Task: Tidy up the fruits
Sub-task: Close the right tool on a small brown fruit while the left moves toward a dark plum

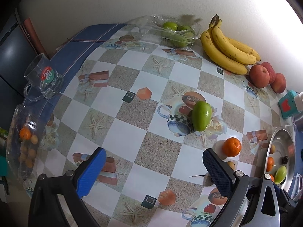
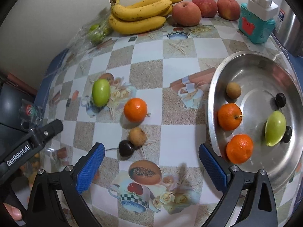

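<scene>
Home kitchen/dining table: printed checkered oilcloth [image 2: 144, 56] against a plain wall, bananas [image 2: 140, 17] and apples [image 2: 186, 13] along the back, steel bowl [image 2: 246, 62] of fruit, glass mug [image 1: 44, 77], plugged-in adapter [image 2: 261, 5].

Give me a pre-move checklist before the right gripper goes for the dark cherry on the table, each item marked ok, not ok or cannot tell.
1. Right gripper open and empty: ok.
2. Dark cherry in view ahead of the blue fingers: ok.
3. Cherry clear of neighbours: not ok; the small brown fruit sits against it and may be knocked.
4. Room in the steel bowl for another fruit: ok; bare metal shows in its middle.
5. Left gripper open, empty: ok.
6. Left gripper clear of the right one's path: cannot tell; its body shows at the left edge of the right wrist view.
</scene>
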Available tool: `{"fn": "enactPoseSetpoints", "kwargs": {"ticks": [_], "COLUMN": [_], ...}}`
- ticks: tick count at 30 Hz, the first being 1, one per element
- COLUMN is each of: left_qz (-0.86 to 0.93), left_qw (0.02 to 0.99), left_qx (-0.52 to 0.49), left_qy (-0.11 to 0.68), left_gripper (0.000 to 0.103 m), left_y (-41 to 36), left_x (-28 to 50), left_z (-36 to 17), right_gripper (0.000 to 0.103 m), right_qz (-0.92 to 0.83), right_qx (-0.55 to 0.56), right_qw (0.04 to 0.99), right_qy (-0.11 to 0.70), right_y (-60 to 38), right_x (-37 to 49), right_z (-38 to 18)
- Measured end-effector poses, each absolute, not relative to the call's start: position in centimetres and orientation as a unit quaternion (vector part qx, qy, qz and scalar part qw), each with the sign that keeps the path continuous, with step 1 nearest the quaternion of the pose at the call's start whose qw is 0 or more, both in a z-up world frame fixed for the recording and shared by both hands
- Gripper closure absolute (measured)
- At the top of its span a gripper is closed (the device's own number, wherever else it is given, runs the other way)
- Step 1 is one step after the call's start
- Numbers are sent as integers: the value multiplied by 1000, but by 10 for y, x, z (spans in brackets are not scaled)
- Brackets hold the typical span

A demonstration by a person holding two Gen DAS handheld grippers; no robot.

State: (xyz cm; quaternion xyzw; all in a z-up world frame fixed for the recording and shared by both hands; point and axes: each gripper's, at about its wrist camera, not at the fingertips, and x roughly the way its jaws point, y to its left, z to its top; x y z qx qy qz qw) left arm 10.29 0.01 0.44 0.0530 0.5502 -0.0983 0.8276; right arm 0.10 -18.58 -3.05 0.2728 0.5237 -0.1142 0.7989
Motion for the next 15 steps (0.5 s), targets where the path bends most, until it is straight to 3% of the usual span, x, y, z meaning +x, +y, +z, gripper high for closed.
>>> {"fn": "enactPoseSetpoints", "kwargs": {"ticks": [9,11,15], "left_qz": [-97,-99,-103], "left_qw": [818,815,812], "left_qx": [33,30,27], "left_qy": [565,570,573], "left_gripper": [0,0,0], "left_y": [-1,-1,-3], "left_x": [109,110,112], "left_z": [-5,-8,-9], "right_gripper": [6,15,17], "right_qz": [-104,-107,-108], "right_qx": [246,238,229], "right_qw": [810,810,807], "right_qy": [521,526,534], "right_y": [-180,-179,-178], "right_x": [10,13,19], "right_z": [-35,-39,-47]}}
